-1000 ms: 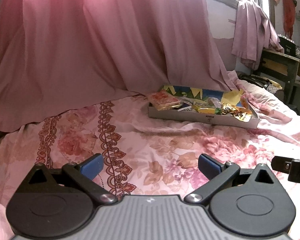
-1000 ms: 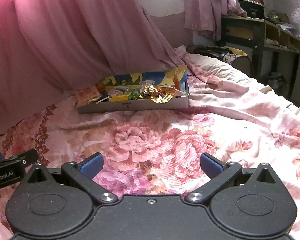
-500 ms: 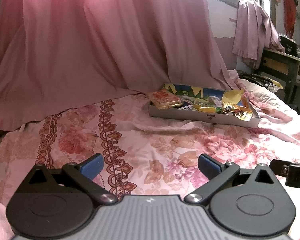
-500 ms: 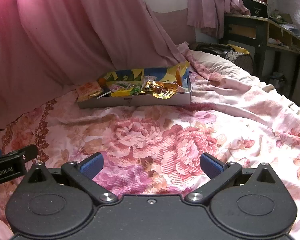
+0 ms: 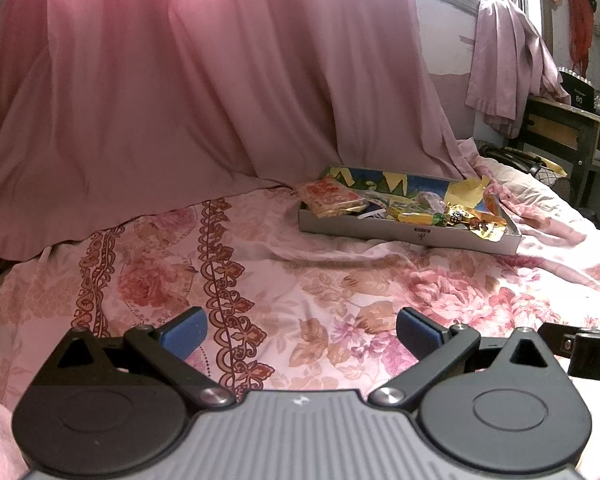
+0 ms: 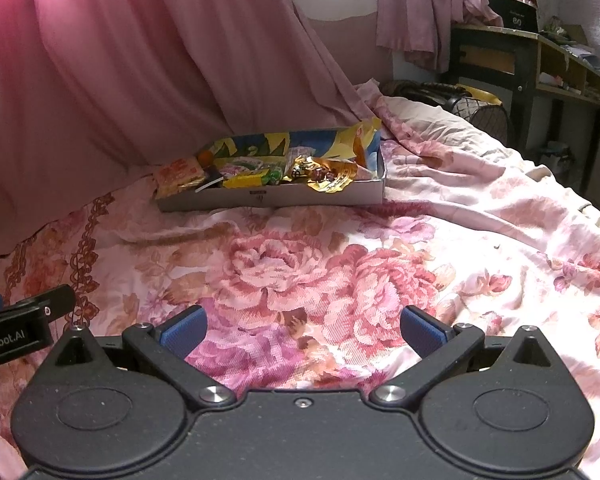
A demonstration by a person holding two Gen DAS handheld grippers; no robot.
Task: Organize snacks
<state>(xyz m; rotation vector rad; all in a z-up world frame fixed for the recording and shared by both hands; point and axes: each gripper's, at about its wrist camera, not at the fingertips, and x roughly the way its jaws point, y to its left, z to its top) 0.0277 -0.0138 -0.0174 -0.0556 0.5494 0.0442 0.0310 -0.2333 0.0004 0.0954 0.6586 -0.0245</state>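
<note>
A shallow grey cardboard box (image 5: 404,234) (image 6: 320,196) lies on the floral bedspread, well ahead of both grippers. It holds several snack packets: an orange-red packet (image 5: 330,198) (image 6: 178,172) leaning over its left end, yellow and green wrappers in the middle, and a gold foil wrapper (image 5: 478,222) (image 6: 328,176) at the right. My left gripper (image 5: 300,330) is open and empty, low over the bedspread. My right gripper (image 6: 302,330) is open and empty too. Each gripper shows at the edge of the other's view.
A pink curtain (image 5: 204,92) hangs behind the box and drapes onto the bed. A dark wooden desk (image 6: 520,68) stands at the right, past the bed's edge. A black fan (image 6: 488,116) sits beside the desk. The floral bedspread (image 6: 320,264) stretches between grippers and box.
Both grippers have drawn slightly back from the box, which looks a little smaller and farther. Both stay open and empty.
</note>
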